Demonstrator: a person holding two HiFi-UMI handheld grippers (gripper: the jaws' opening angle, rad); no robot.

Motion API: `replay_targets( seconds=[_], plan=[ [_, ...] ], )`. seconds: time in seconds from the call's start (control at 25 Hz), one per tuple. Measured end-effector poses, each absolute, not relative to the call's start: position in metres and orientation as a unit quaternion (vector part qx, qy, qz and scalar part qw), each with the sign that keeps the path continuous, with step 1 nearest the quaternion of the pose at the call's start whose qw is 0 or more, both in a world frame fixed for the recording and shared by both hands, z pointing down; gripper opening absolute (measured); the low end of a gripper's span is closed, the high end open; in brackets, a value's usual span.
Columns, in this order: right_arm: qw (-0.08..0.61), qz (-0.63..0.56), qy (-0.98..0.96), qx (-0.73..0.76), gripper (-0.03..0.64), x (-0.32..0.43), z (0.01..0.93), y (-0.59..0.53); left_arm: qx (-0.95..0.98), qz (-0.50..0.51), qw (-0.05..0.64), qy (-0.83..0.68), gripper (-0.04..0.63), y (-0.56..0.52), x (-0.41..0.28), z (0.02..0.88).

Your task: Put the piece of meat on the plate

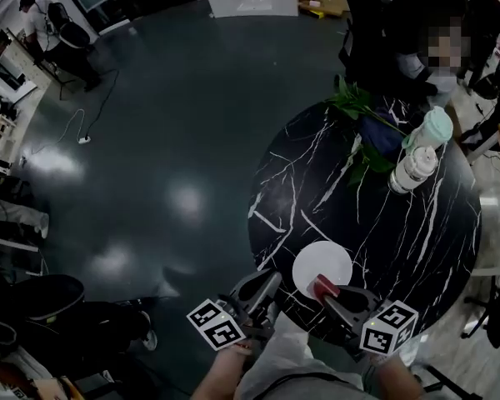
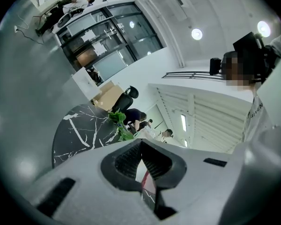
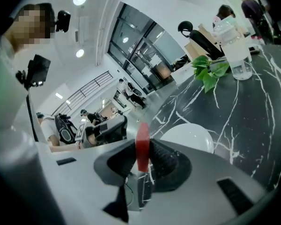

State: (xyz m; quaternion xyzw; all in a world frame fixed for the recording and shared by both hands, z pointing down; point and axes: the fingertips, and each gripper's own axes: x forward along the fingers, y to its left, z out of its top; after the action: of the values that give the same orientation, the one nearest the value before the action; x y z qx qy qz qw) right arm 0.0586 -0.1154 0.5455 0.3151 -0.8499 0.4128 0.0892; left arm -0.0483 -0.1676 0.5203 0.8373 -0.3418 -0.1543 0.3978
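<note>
Jaws of the left gripper [image 2: 141, 159] are seen pressed together, empty, at seven o'clock of the round white plate [image 1: 321, 261]. A flat, red, slab-shaped piece of meat [image 3: 142, 146] is clamped upright in the right gripper [image 3: 143, 165], over the plate's six o'clock rim. The plate is set near the six o'clock edge of the round black marble table [image 1: 450, 240]; bare tabletop is left toward twelve o'clock, up to the green leaves [image 1: 357, 107] and clear plastic bottles [image 1: 413, 170].

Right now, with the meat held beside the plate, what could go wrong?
The red slab of meat is pinched edge-on in the right tool, so it may slip before reaching the round white plate. That plate lies near the edge of the black marble table; a nudge could slide it off.
</note>
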Motion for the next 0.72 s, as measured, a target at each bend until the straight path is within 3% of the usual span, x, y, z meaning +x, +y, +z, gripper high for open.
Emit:
replay_targets(
  seconds=[0.24, 0.72],
  plan=[
    [0.193, 0.358, -0.861, 0.306, 0.086, 0.05, 0.581, -0.13, 0.824, -0.148, 0.421, -0.35, 0.009, -0.182, -0.053, 0.546],
    [0.188, 0.446, -0.823, 0.298, 0.087, 0.056, 0.61, -0.145, 0.809, -0.152, 0.447, -0.351, 0.009, -0.199, -0.051, 0.565]
  ],
)
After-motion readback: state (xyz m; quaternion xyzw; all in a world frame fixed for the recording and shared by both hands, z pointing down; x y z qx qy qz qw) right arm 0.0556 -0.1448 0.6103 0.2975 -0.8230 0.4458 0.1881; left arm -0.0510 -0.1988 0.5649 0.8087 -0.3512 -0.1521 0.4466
